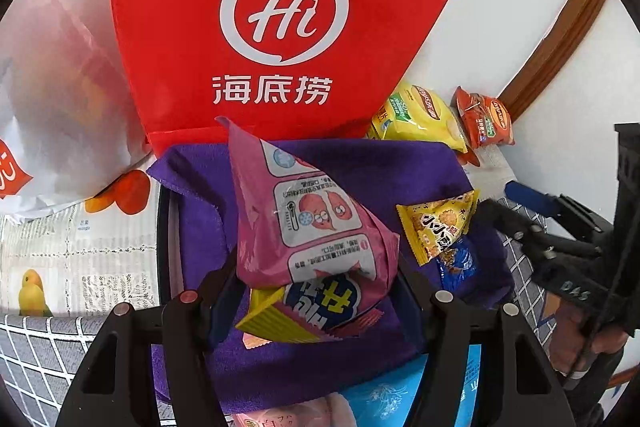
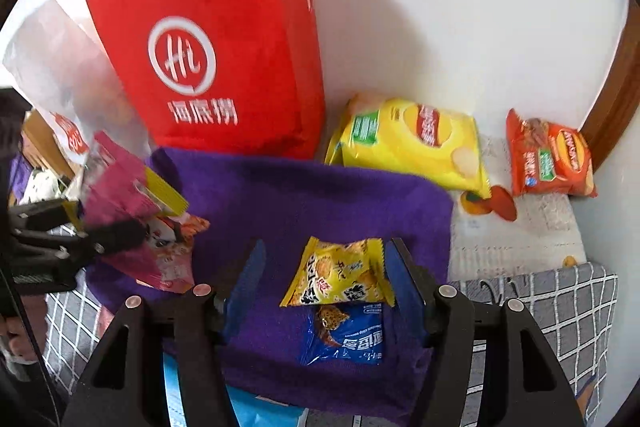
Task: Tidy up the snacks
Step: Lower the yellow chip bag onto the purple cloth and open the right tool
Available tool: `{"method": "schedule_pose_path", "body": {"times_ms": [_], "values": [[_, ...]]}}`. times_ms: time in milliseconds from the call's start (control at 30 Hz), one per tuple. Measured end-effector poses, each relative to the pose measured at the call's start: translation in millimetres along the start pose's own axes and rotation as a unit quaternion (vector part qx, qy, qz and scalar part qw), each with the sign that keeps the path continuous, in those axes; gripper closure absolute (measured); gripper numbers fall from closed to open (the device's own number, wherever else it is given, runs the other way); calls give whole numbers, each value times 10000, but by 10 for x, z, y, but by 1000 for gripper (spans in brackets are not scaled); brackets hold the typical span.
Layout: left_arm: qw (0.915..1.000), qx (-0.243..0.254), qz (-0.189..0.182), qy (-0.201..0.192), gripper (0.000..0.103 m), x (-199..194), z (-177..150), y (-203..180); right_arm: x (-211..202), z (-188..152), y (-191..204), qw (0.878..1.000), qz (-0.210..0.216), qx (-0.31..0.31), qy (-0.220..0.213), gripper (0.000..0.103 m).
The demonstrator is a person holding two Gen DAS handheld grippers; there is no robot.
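Between our left gripper's point(image 1: 316, 291) fingers we pinch a bunch of snack packets, the pink packet point(image 1: 316, 223) printed with cartoon sweet potatoes in front and a yellow-edged packet point(image 1: 288, 323) with a blue-and-white label beneath it; the small print on them is too distorted to read. Our right gripper point(image 2: 324, 287) has its blue-padded fingers spread, with a small yellow snack pouch point(image 2: 340, 273) between them: its right edge reaches the right pad, the left pad stands clear of it, and we cannot tell whether it is touched. Just below it lies a blue cookie pouch point(image 2: 346, 339). Both pouches rest on a purple towel point(image 2: 320, 195), and both grippers point steeply down over it. Behind the towel stands a red bag point(image 2: 224, 47) bearing a white "Hi" logo and the characters 海底捞; to its left leans a translucent white plastic bag point(image 2: 52, 55) whose contents we cannot make out. To the red bag's right, by the white wall, a yellow Lay's chip bag point(image 2: 412, 143) and an orange Lay's bag point(image 2: 548, 159) sit on newspaper-print paper point(image 2: 516, 239), well apart from the towel's pouches. A grey grid-patterned cloth point(image 2: 560, 307) covers the surface below.
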State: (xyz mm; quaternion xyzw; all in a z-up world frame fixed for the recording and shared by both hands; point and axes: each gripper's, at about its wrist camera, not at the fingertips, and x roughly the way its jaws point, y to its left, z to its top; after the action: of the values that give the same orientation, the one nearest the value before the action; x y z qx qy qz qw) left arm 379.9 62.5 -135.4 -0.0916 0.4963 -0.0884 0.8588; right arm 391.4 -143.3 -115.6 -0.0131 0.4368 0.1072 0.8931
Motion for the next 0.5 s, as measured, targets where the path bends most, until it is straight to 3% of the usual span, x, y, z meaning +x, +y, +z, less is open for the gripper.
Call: {"method": "schedule_pose_path", "body": {"times_ms": [500], "values": [[9996, 244, -141, -38, 39, 61, -12, -114, -87, 38, -62, 9998, -11, 127, -121, 39]]}}
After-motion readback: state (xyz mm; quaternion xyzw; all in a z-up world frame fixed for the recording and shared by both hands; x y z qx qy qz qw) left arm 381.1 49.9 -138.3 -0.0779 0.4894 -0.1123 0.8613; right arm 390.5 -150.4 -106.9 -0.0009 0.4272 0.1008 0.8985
